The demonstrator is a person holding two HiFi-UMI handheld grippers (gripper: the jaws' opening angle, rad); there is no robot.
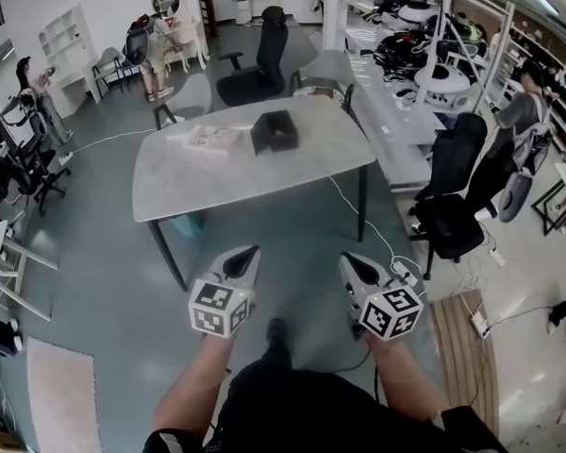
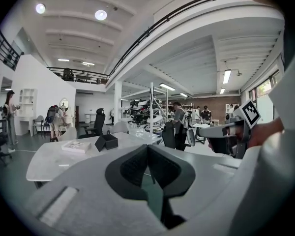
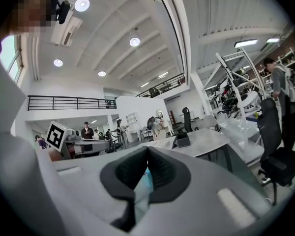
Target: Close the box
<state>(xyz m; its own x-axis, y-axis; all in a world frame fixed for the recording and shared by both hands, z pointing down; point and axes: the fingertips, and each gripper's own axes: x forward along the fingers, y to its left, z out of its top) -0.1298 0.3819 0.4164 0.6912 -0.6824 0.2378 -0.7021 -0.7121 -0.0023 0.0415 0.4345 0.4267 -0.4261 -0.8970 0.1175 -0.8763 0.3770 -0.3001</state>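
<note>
A small black box [image 1: 275, 131] stands open on the grey table [image 1: 217, 182], its lid raised at the left side; it also shows far off as the black box [image 2: 106, 141] in the left gripper view and the black box [image 3: 182, 140] in the right gripper view. Both grippers hang well short of the table, over the floor. My left gripper [image 1: 246, 256] is shut with nothing in it. My right gripper [image 1: 355, 263] is shut and empty too, about level with the left.
A flat white booklet [image 1: 209, 139] lies on the table left of the box. Black office chairs [image 1: 262, 59] stand behind the table and at the right [image 1: 457, 192]. A cable [image 1: 363, 225] trails over the floor. Several people stand around the room.
</note>
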